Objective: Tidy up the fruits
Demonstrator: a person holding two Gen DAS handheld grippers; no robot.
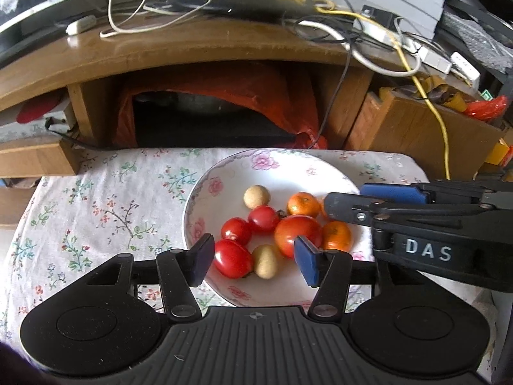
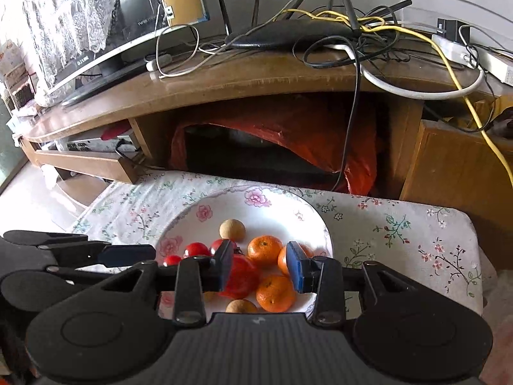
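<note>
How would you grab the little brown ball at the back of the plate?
Take the brown round fruit across its middle, coming from above. It is ball-shaped and sits nearly clear at the back of the plate, with only a red tomato close at its near side.

Small table [image 1: 96,199] covered with a floral cloth [image 2: 400,224], set right against a wooden TV cabinet [image 1: 192,48]. 1 white floral plate [image 1: 279,166] sits directly on the cloth, holding the fruit; rest of the cloth is bare.

Glossy ceramic plate [image 1: 224,173], matt floral cloth [image 1: 105,205], shiny-skinned tomatoes [image 1: 232,258], polished wooden cabinet [image 1: 179,54]
</note>
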